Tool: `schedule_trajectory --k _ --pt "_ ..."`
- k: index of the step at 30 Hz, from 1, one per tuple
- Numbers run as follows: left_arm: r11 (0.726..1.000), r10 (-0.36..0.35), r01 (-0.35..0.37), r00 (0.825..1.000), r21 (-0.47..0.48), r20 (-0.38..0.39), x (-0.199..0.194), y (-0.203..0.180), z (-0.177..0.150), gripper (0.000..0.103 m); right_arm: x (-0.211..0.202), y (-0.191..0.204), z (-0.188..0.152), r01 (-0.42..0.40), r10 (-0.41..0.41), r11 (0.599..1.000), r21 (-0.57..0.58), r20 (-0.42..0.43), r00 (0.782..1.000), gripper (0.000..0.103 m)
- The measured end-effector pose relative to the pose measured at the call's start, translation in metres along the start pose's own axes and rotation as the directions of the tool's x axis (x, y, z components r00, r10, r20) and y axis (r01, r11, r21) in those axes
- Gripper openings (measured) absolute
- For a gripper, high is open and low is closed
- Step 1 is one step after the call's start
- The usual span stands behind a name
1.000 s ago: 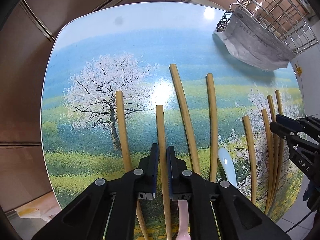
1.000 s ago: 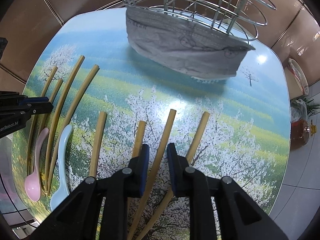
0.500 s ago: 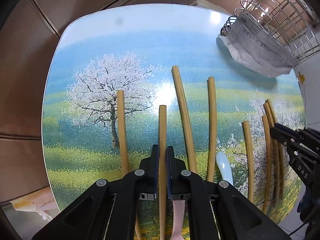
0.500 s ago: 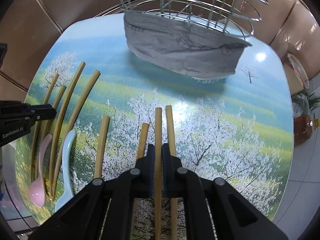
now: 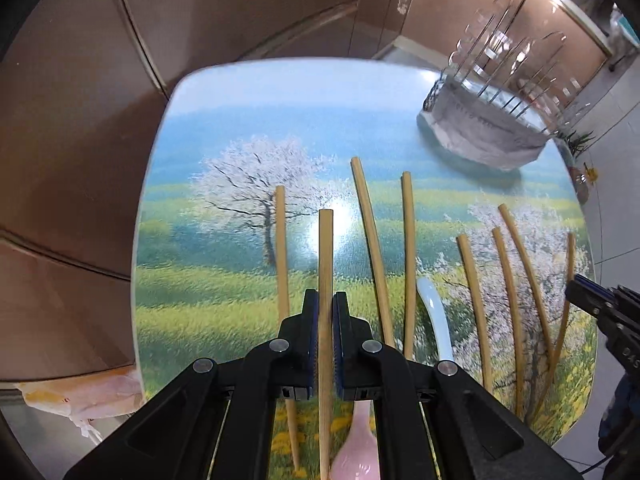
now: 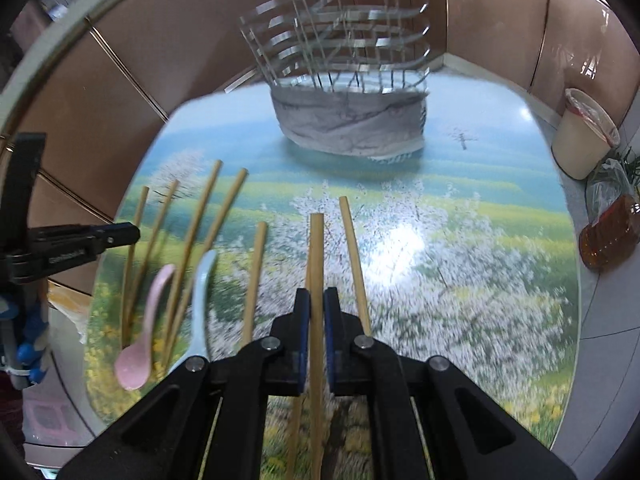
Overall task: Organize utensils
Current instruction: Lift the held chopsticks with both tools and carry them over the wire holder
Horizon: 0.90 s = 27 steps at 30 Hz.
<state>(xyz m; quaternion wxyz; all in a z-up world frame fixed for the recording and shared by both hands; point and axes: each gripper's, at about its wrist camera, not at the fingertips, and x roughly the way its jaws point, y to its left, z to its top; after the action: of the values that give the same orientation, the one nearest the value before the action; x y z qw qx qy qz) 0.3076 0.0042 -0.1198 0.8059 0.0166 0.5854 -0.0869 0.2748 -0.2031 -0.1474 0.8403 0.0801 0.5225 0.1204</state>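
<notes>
Left wrist view has the left gripper (image 5: 326, 312) clamped tight on one bamboo chopstick (image 5: 325, 248), which runs straight out between the pads and looks lifted off the table (image 5: 248, 96), the one with the blossom-tree landscape printed on it. Loose chopsticks lie on both sides of it: one just to the left (image 5: 281, 248), two to the right, and a further bunch fanned out toward the right edge (image 5: 516, 264). A pale blue spoon (image 5: 434, 320) lies between those groups, and a pink spoon (image 5: 356, 452) peeks out right under the jaws. Over on the right wrist view, the right gripper (image 6: 316, 308) is closed on its own chopstick (image 6: 316, 256), with another chopstick (image 6: 354, 256) just beside it on the right and one more on the left. Far end of the table has the wire utensil rack (image 6: 340, 40), pretty blurred, with a grey cloth (image 6: 348, 124) wrapped round its base. Nothing sits on the table between the held sticks and the rack. Off the table on the right there's a cream bin (image 6: 584, 132) and an amber bottle (image 6: 608, 236)
</notes>
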Motion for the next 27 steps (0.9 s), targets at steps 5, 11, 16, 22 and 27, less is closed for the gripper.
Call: schedule_trajectory --k 5,11,16,22,27 --pt "0.999 -0.04 0.043 0.994 -0.026 0.104 -0.049 0.005 0.004 0.006 -0.055 0.006 0.009 -0.03 0.028 0.999 0.015 0.13 0.991 0.006" --pt "0.99 -0.131 0.143 0.942 -0.017 0.309 -0.131 -0.01 0.024 0.006 -0.12 0.023 0.042 -0.055 0.056 0.998 -0.014 0.319 0.946 0.006" --pt "0.974 -0.196 0.227 0.856 -0.008 0.479 -0.189 -0.028 0.055 0.006 -0.161 0.034 0.081 -0.04 0.06 0.998 -0.055 0.439 0.896 0.006" --pt "0.957 -0.231 0.291 0.738 0.01 0.635 -0.218 -0.055 0.101 0.006 -0.189 0.037 0.131 -0.002 0.041 0.997 -0.072 0.545 0.837 0.006" --pt "0.956 -0.195 0.294 0.659 -0.01 0.726 -0.208 -0.071 0.144 0.006 -0.193 0.034 0.165 0.033 0.019 0.997 -0.074 0.607 0.794 0.006"
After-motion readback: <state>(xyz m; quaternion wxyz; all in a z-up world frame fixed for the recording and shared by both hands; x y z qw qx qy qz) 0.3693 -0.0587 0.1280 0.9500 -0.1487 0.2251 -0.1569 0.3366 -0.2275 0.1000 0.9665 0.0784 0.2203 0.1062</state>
